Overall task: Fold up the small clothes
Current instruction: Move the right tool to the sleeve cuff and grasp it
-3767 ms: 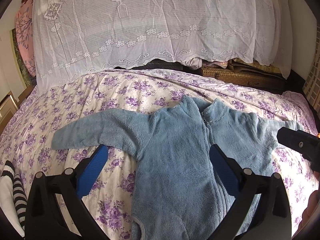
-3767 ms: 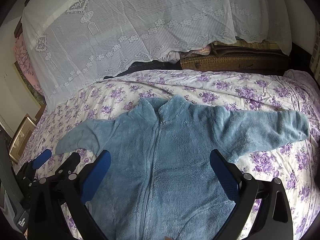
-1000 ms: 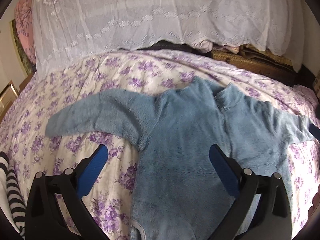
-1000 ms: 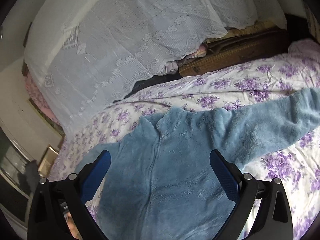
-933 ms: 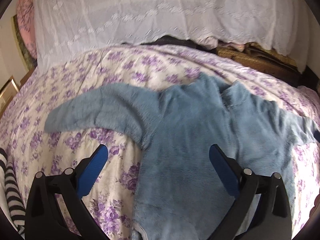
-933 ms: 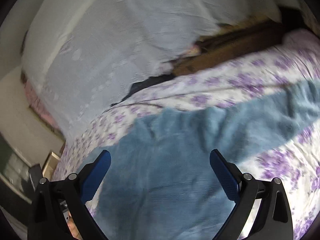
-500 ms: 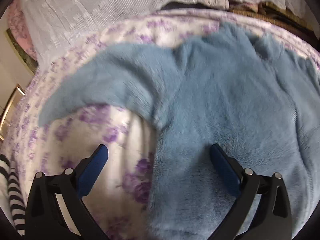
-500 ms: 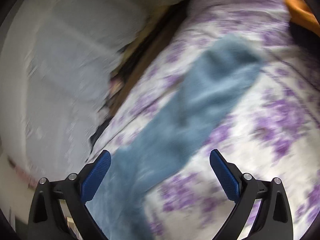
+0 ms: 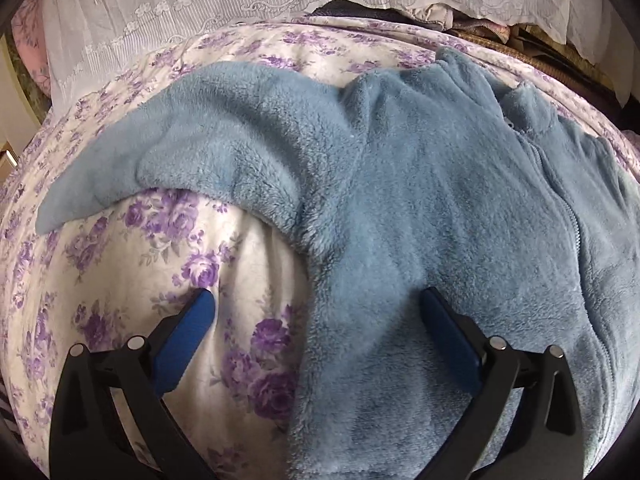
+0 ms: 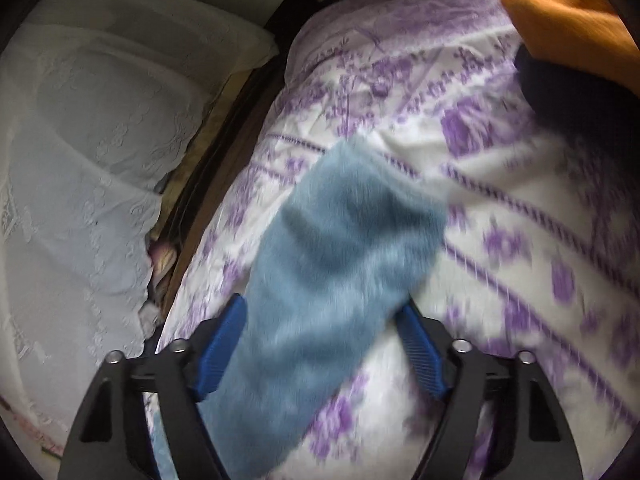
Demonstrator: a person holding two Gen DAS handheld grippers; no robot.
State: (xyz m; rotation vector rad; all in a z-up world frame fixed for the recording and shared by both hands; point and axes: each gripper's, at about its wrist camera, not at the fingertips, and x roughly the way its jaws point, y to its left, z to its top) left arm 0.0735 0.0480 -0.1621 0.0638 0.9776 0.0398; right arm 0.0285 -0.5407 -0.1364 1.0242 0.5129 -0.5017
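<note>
A blue fleece zip jacket [image 9: 420,200] lies flat on a bed with a purple-flowered cover [image 9: 132,272]. Its left sleeve [image 9: 180,152] stretches out to the left. My left gripper [image 9: 316,304] is open, low over the jacket's left side edge just below the armpit, one finger over the cover and one over the fleece. In the right wrist view the jacket's right sleeve [image 10: 332,264] runs between the blue pads [image 10: 220,344] of my right gripper [image 10: 324,316], which is open and straddles it near the cuff. The view is blurred.
A white lace cloth [image 9: 240,4] hangs over a pile behind the bed, with a woven case [image 9: 532,56] beside it. An orange garment [image 10: 560,12] and a dark one [image 10: 576,96] lie at the bed's right end. A striped cloth edge shows at far left [image 9: 6,412].
Both grippers have dropped close to the jacket. The left moved down onto its left side edge. The right swung right and down along the right sleeve until its fingers straddle it.
</note>
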